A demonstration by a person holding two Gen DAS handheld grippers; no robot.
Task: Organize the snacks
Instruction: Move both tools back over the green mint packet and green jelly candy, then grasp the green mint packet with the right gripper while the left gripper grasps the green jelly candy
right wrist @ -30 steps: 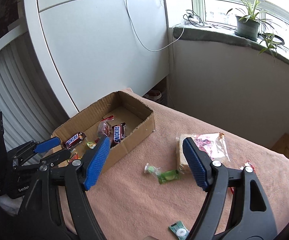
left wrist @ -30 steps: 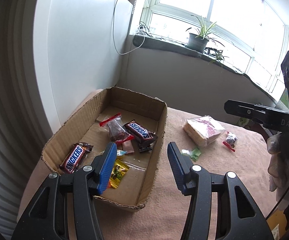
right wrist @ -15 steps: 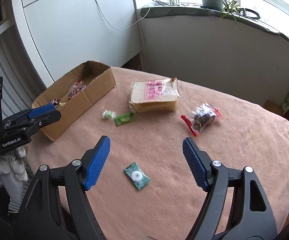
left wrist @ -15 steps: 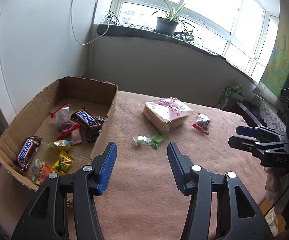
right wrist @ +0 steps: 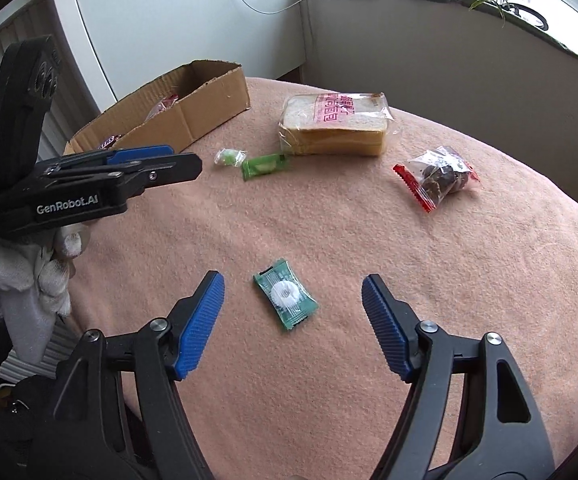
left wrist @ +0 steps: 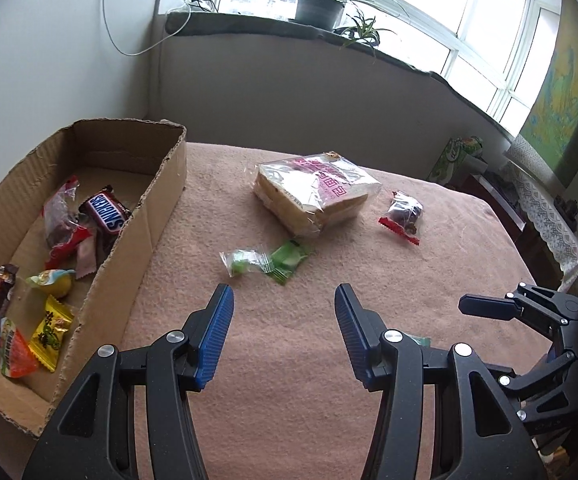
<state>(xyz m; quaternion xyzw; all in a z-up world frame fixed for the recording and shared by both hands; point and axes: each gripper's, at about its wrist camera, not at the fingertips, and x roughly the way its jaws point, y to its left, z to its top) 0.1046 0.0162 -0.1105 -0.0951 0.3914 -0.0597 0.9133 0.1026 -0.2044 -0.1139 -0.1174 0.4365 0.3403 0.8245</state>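
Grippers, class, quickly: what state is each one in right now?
Left gripper: open, holding nothing.
Right gripper: open, jaws just been closing, green mint packet lies between them, untouched.

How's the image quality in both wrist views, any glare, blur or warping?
Left wrist view: the window is blown out white, edges bend with fisheye, the bread is sharp. Right wrist view: even daylight, soft shadows, the mint is crisp, corners go dark.
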